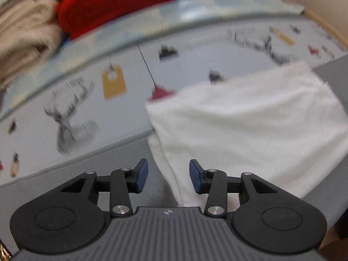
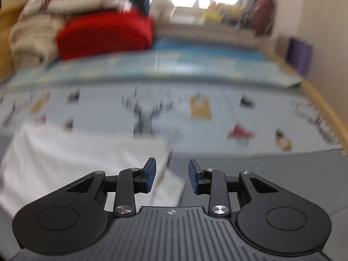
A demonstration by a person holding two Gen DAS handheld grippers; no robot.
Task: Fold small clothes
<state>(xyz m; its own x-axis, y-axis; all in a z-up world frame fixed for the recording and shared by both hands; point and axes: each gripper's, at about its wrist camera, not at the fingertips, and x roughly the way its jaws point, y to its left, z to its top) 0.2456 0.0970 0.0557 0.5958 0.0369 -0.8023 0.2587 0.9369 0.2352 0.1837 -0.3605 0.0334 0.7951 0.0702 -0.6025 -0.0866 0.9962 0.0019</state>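
White cloth (image 1: 250, 126), folded into a rough rectangle, is lying flat on the bed, half on the plain grey sheet (image 1: 134, 154) at the near edge and half on the printed cover (image 1: 195, 50) with the deer and tag pattern. We reckon the fold on this piece is basically done and both hands are off it.

Our left gripper (image 1: 168, 177) hangs over the cloth's near-left edge with its blue pads spread apart and nothing between them. Our right gripper (image 2: 171, 176) is in the same state, jaws parted and empty, above the cloth's right edge where it meets the grey sheet. Both views are smeared with blur, so we can't say how neat the edges are.

Further back, near the far left corner of the bed, there's a red garment (image 1: 117, 4) next to a heap of beige clothes (image 1: 24, 34).

Tip for this step, as we see it: keep the pads well clear of the fabric so the top layer doesn't snag, then check the corners line up before grabbing the next item from the pile.
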